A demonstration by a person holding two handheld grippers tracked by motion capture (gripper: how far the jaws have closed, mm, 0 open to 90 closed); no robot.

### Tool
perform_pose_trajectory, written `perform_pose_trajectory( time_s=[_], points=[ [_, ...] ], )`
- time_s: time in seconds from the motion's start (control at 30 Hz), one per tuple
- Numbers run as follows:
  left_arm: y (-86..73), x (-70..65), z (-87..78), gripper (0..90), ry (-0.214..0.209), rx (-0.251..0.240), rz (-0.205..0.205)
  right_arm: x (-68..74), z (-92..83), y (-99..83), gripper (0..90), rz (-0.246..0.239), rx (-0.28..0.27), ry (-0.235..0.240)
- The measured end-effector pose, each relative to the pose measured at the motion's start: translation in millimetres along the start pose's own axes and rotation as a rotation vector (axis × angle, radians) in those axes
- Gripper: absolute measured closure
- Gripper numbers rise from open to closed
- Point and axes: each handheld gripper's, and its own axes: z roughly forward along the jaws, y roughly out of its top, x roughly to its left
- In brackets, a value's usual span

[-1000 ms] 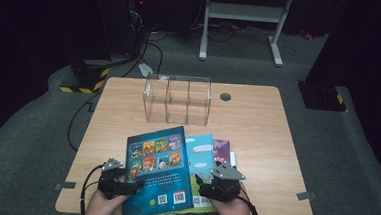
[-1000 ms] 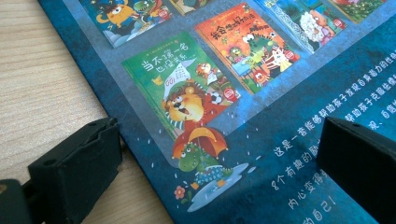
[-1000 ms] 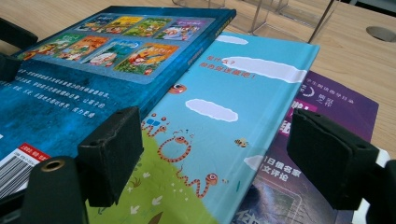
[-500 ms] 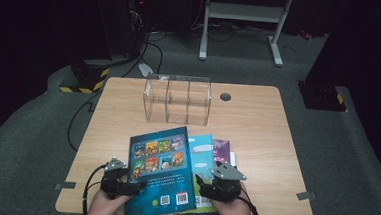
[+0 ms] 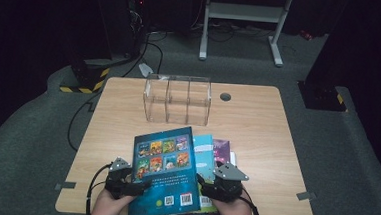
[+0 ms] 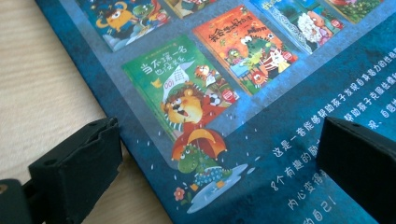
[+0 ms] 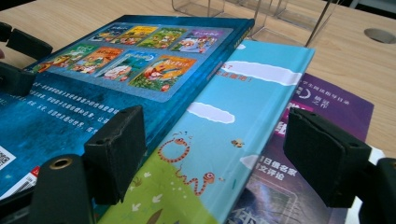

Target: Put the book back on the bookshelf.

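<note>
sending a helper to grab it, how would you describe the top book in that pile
On the wooden table, in front of the clear plastic organiser, lies a fanned pile of books. The top book is dark blue, its cover showing a grid of small cartoon covers; the neighbour beneath is light blue with clouds.

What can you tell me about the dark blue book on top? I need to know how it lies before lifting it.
The dark blue book is a thin glossy hardback lying back cover up, printed with small cover pictures, Chinese text and codes. It tops a fanned pile, overlapping the light blue book, slightly askew at the table's near edge. The left gripper straddles its left edge, jaws open.
</note>
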Motion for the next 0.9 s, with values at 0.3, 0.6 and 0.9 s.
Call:
perform_pose_trajectory(
  time_s=[0.3, 0.6, 0.9],
  points=[
    [4.0, -6.0, 4.6, 0.5, 0.000, -0.014, 0.023, -8.5, -3.2, -1.5, 24.8, 0.039, 0.001, 0.014],
    [10.3, -14.8, 10.8, 0.1, -0.001, -0.014, 0.012, -13.3, -4.4, -4.2, 23.9, 0.043, 0.000, 0.015],
    [25.9, -30.1, 21.6, 0.0, -0.012, 0.021, 0.026, -21.3, -4.7, -5.9, 23.7, 0.086, 0.025, 0.052]
  ],
)
